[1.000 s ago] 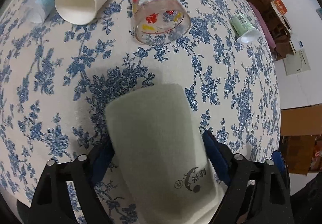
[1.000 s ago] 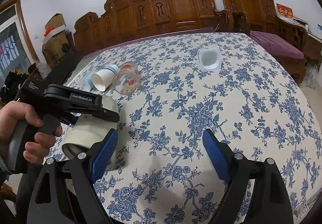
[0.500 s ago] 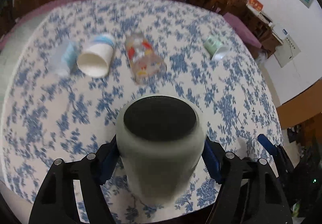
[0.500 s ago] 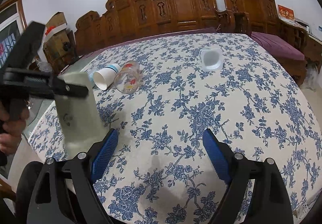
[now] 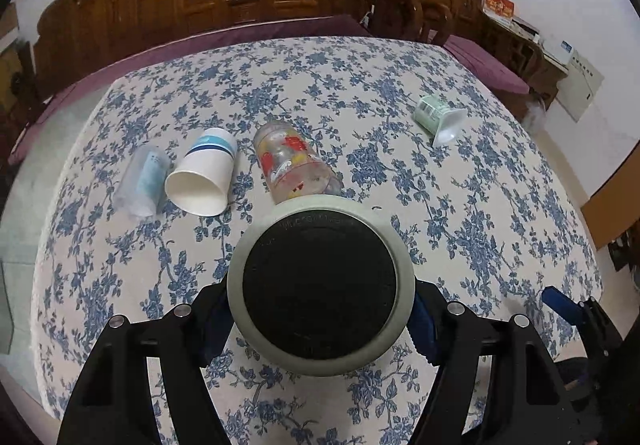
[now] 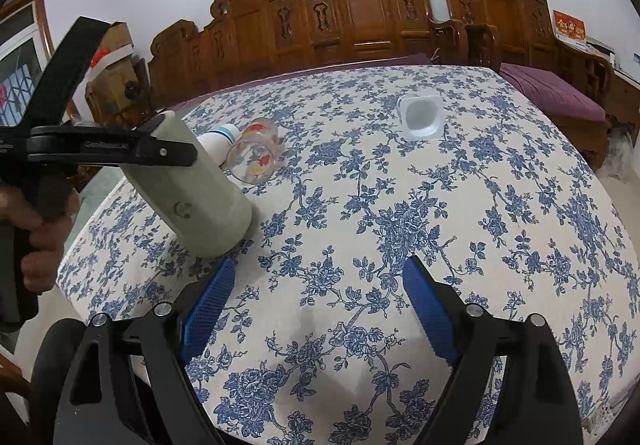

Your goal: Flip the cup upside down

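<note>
Swung up from lying flat in the left gripper (image 5: pixel 322 309) a second ago, the grey cup (image 6: pixel 196 189) now stands mouth-down and tilted near the table's (image 6: pixel 460 205) left edge, its black base (image 5: pixel 319 287) facing the left wrist camera. Half a second ago it hung above the cloth; now its lower rim appears to touch or nearly touch the blue-flowered cloth, though the exact contact is hard to make out.

Left jaws are clamped on the cup's sides near its base. The right gripper (image 6: pixel 316 309) idles over the cloth close by, its blue pads (image 6: pixel 208 305) spread wide with nothing between them.

Behind the cup lie a paper cup (image 5: pixel 202 179), a printed glass (image 5: pixel 294 165) and a clear blue-labelled tumbler (image 5: pixel 142 181), all on their sides; a small green pot (image 5: pixel 438 117) lies farther right.

The flip looks almost finished. To end it cleanly, the holder should bring the cup level so the whole rim meets the cloth, settle it without dragging the fabric, and only then ease the jaws apart. Letting go while it leans risks a topple toward the glass just behind.
</note>
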Tool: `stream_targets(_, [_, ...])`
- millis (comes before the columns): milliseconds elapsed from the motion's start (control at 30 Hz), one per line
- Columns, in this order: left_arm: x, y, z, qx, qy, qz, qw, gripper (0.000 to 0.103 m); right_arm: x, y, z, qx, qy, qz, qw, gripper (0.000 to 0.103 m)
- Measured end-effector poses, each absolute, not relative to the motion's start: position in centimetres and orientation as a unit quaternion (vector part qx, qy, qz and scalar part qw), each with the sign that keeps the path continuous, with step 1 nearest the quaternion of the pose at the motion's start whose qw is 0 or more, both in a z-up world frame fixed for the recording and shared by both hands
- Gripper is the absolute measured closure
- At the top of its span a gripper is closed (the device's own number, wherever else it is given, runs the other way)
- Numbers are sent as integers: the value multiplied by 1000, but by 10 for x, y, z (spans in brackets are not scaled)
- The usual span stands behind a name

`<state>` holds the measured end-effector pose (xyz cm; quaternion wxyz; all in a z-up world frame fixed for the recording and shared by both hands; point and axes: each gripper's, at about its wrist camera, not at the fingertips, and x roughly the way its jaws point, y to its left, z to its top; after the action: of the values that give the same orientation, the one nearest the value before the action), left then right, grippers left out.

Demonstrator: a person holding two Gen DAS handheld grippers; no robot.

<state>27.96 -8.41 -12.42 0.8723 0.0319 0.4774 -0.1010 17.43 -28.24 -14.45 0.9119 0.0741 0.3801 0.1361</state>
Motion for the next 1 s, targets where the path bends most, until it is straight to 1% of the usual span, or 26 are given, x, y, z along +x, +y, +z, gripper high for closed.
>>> stream_targets(233, [277,-92,-132,49,477,-104,871,34,174,-281,-143,75,379,138,912,15])
stream_targets(500, [266,-86,-132,39,465,-108,878,32,174,-281,-144,72,379,135,912,15])
stream_targets(867, [219,-68,-132,36,435,-107,894,32,173,-277,-148,62,383,132,912,15])
stream_targets(900, [214,-66,-131,37,429,-105,896,30,173,-276,-148,62,383,132,912,15])
stream_targets(967, [205,-62,-129,36,416,-102,903,21,172,-275,-147,61,384,131,912,15])
stream_targets(1000, [200,-60,-128,36,409,-100,907,19,171,-274,-147,61,383,131,912,15])
